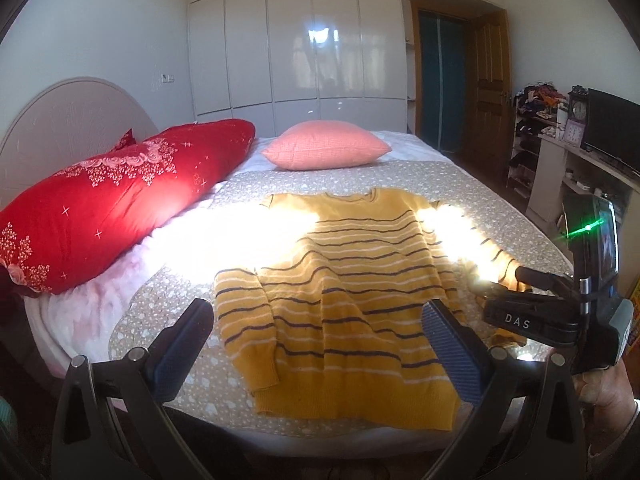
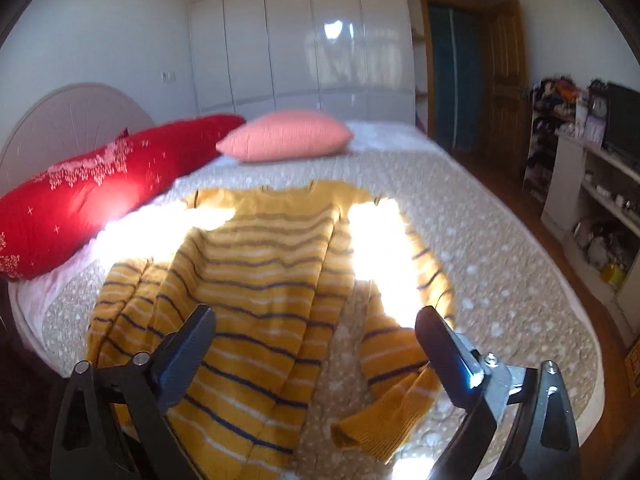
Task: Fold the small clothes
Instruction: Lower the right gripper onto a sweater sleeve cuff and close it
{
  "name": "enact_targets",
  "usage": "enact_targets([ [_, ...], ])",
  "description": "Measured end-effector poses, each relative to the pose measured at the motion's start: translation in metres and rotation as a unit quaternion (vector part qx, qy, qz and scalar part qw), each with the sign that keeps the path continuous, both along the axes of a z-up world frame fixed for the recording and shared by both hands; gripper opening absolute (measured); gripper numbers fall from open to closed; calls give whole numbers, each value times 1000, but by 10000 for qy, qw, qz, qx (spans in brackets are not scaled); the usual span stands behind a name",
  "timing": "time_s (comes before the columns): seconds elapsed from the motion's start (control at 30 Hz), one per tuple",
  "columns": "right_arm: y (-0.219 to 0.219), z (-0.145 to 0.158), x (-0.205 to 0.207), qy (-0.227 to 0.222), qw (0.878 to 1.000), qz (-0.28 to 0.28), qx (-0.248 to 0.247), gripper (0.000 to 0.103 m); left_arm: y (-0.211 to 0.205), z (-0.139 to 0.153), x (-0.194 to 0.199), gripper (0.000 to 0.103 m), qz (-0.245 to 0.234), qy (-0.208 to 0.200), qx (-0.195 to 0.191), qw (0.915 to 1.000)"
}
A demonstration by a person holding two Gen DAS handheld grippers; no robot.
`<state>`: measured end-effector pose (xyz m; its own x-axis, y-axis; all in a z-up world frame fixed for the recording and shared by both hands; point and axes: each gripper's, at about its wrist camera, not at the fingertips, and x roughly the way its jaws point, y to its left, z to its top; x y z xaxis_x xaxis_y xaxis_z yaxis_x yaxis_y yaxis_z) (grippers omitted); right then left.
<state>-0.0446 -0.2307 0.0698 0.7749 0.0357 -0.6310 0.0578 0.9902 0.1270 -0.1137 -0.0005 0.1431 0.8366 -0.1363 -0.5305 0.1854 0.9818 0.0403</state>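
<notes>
A yellow sweater point(image 1: 352, 280) with dark and white stripes lies flat on the bed, neck away from me, hem toward me. It also shows in the right wrist view point(image 2: 256, 280). Its left sleeve point(image 1: 244, 312) lies along the body; its right sleeve point(image 2: 400, 360) runs down to a plain cuff near the bed edge. My left gripper point(image 1: 320, 332) is open above the hem, empty. My right gripper point(image 2: 316, 344) is open above the right sleeve and body, empty. It also shows in the left wrist view point(image 1: 512, 292) at the right.
The bed has a beige dotted cover point(image 1: 460, 184). A red quilt point(image 1: 116, 192) lies along the left side and a pink pillow point(image 1: 326, 146) at the far end. White wardrobes point(image 1: 296, 44), a doorway and shelves point(image 1: 580, 168) stand beyond.
</notes>
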Motion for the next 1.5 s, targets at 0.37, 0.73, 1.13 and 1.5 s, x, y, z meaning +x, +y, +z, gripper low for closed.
enact_targets([
  [0.37,-7,-46,7,841,9940,-56,699,77,72,-87,122,99,-57,1585,-687,9849],
  [0.73,0,-58,5,1025,9926,-34,656,78,44,-128,138,16,446,1749,782,9805],
  [1.13,-13,-54,7,855,9921,-68,918,78,103,-100,111,39,1196,1549,601,9788],
  [1.5,17,-76,12,1082,9922,270,560,55,104,-74,74,52,1157,1376,-27,9837],
])
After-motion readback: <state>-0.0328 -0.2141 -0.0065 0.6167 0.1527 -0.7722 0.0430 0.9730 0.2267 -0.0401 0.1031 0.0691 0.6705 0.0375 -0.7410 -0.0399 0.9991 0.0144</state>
